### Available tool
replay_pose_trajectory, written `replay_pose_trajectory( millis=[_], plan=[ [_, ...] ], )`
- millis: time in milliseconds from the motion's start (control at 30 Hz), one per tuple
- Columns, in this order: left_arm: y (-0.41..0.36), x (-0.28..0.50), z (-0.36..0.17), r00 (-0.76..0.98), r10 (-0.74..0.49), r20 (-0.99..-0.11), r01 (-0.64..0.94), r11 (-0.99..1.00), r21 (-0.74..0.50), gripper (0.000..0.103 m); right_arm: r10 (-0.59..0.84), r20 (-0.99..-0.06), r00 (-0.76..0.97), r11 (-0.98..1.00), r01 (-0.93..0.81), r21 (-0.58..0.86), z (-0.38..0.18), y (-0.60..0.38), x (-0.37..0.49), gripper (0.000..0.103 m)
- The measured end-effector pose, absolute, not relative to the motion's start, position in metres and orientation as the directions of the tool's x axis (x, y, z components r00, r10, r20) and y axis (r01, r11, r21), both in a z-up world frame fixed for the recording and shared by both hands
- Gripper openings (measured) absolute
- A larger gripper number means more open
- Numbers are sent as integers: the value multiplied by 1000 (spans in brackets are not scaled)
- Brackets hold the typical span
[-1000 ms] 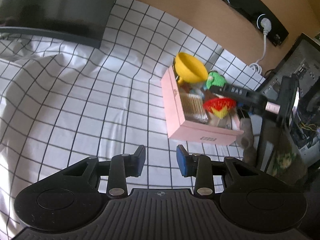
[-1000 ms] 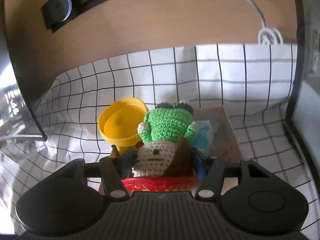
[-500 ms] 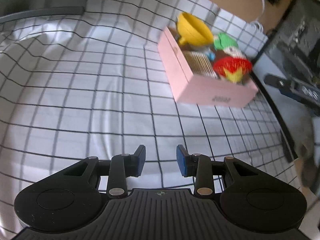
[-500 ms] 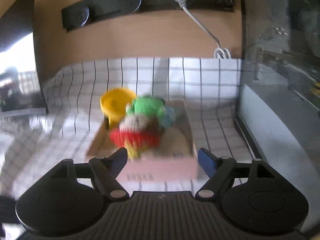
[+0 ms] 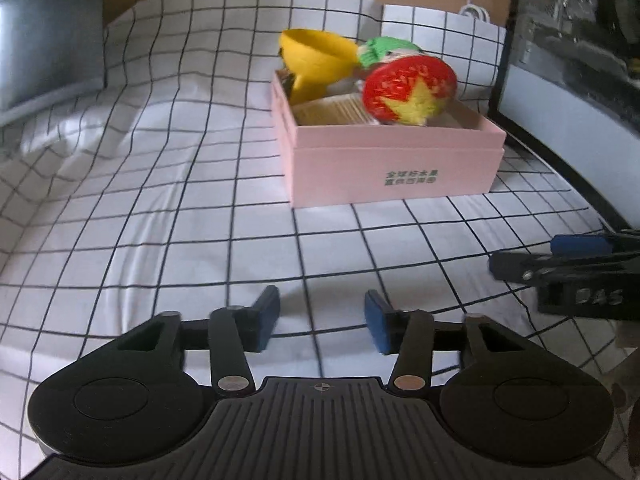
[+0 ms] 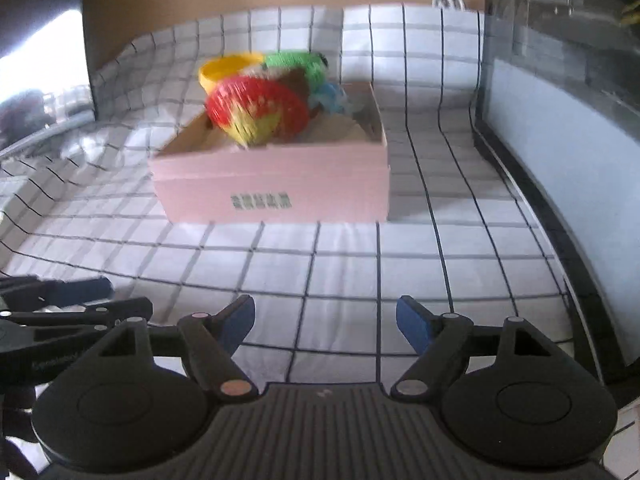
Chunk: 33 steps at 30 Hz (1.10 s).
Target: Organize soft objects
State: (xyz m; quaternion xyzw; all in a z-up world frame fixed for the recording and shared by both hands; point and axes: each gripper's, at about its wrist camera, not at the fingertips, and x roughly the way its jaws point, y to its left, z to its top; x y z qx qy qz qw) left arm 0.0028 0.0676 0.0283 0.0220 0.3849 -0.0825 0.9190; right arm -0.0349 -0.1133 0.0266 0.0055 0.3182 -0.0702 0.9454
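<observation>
A pink box (image 5: 394, 168) sits on the checked cloth (image 5: 160, 216) toward its far right corner, near the black frame (image 6: 532, 184) that borders the cloth's right edge. Piled above the box's rim are a red crochet strawberry (image 5: 408, 90), a yellow cup (image 5: 316, 62) and a green crochet toy (image 5: 380, 50). A narrow strip of cloth lies between box and frame; the left side and near half of the cloth are wide open, with only soft folds by the left edge.

The left gripper (image 5: 322, 320) hangs over the near cloth, its jaws having just been opening, now apart with nothing between them. The right gripper (image 6: 325, 326) sits just beside it, jaws spread wide and empty. Each shows at the edge of the other's view.
</observation>
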Motion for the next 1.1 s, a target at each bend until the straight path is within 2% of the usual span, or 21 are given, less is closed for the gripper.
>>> replay_pose_trajectory(
  millis=[67,133,200,267,567,1100],
  plan=[
    [58,4,26,690,-144,-709,186,982,-19,79,-126,-605,786,990,137,-28,23,-114,-31,83],
    [52,5,24,705,-118,-699,161,987,-4,79,-173,-599,782,984,161,-73,19,-113,-28,85],
    [53,8,24,718,-98,-689,105,994,-32,79,-206,-592,779,979,167,-120,16,-114,-28,98],
    [55,10,24,728,-86,-680,71,996,-49,79,-212,-597,774,977,186,-106,15,-122,-25,103],
    [45,7,18,757,-14,-653,34,999,18,79,-192,-561,805,981,168,-96,12,-128,-25,103],
    [46,7,18,757,-12,-654,32,999,20,79,-207,-548,810,978,185,-96,11,-127,-26,103]
  ],
)
